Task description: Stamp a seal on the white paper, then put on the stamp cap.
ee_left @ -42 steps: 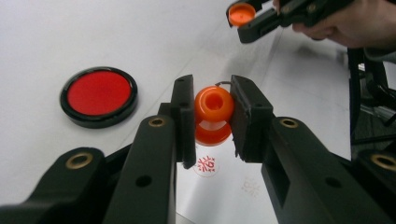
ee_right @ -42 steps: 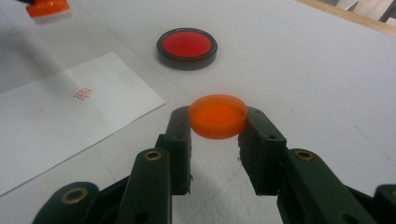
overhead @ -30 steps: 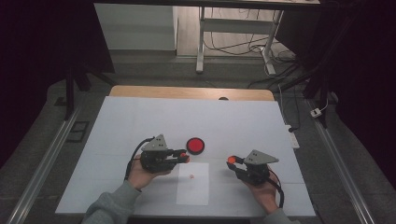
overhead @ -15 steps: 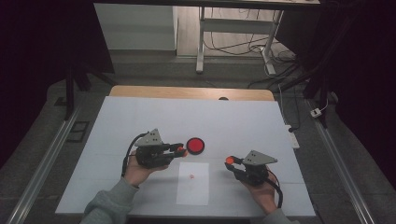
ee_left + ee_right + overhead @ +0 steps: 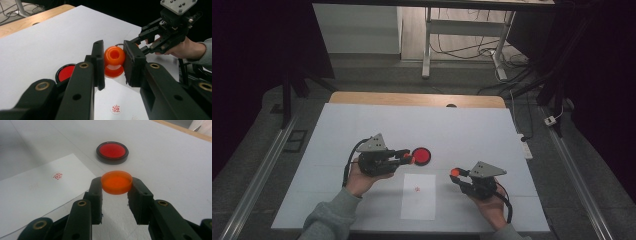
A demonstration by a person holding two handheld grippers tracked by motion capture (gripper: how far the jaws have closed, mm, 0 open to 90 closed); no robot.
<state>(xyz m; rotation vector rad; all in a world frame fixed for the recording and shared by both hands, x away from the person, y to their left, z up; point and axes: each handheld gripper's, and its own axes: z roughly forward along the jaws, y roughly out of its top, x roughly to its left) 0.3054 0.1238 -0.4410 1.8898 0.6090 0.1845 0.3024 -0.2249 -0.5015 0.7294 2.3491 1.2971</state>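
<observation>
White tabletop [image 5: 362,130], dark room | left fingers [image 5: 113,62] grip orange stamp [image 5: 114,61], right probably its cap [image 5: 116,182]

Left gripper [image 5: 408,158] sat at about 9 o'clock from table centre, held from below by the left hand [image 5: 362,181], jaws pointing toward 3 o'clock and clamped tight. Right gripper [image 5: 455,173] was at 4 o'clock, cradled in the right hand [image 5: 492,205], jaws aimed toward 9 o'clock, also clamped. Both grey-sleeved forearms came in from 6 o'clock.
</observation>
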